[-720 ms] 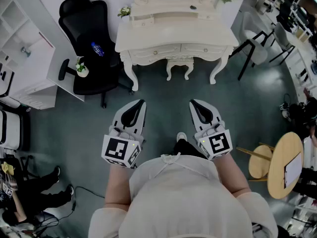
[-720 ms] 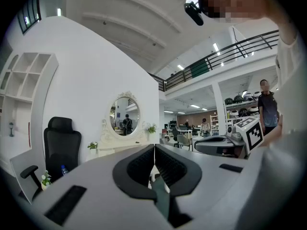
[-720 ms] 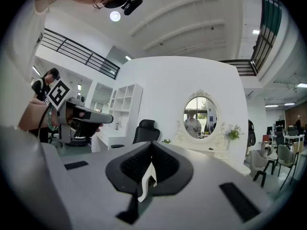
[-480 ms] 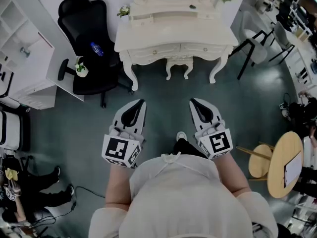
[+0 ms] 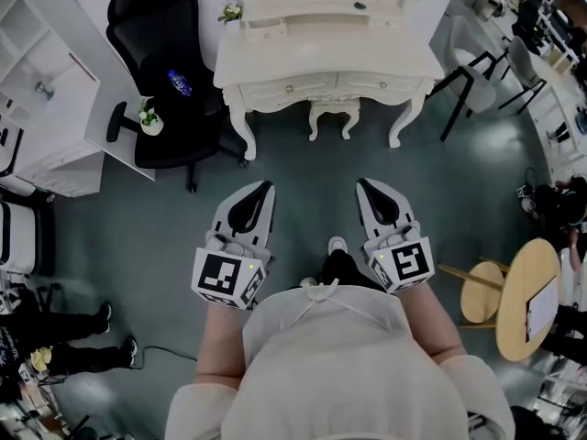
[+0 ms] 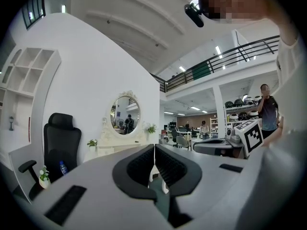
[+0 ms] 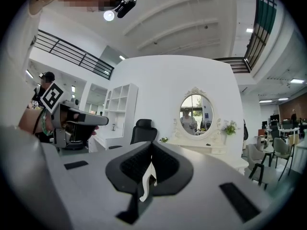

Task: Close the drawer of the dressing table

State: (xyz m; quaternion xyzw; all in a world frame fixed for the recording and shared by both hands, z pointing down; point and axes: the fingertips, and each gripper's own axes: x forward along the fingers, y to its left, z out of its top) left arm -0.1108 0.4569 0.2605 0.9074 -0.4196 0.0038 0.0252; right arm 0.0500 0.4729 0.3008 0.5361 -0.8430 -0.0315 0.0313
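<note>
The cream dressing table [image 5: 323,58] stands against the far wall at the top of the head view, well ahead of both grippers. Its two drawer fronts [image 5: 293,87] look flush with the table's front from here. An oval mirror [image 7: 194,111] rises over it in the right gripper view. My left gripper [image 5: 266,186] and right gripper [image 5: 362,183] are held side by side over the dark floor, pointing level at the table. Both are shut with nothing between the jaws. In the gripper views, the left gripper [image 6: 154,146] and the right gripper [image 7: 152,143] each show jaws meeting along one line.
A small cream stool [image 5: 331,115] sits under the table. A black office chair [image 5: 156,35] with a blue bottle [image 5: 179,82] stands to its left, beside white shelving [image 5: 50,108]. Dark-legged chairs [image 5: 472,67] and a round wooden table [image 5: 527,301] are at the right. A person's legs [image 5: 64,337] are at the lower left.
The dressing table sits slightly higher in the head view. Both grippers keep their side-by-side pose and stay shut. The person at the lower left has shifted.
</note>
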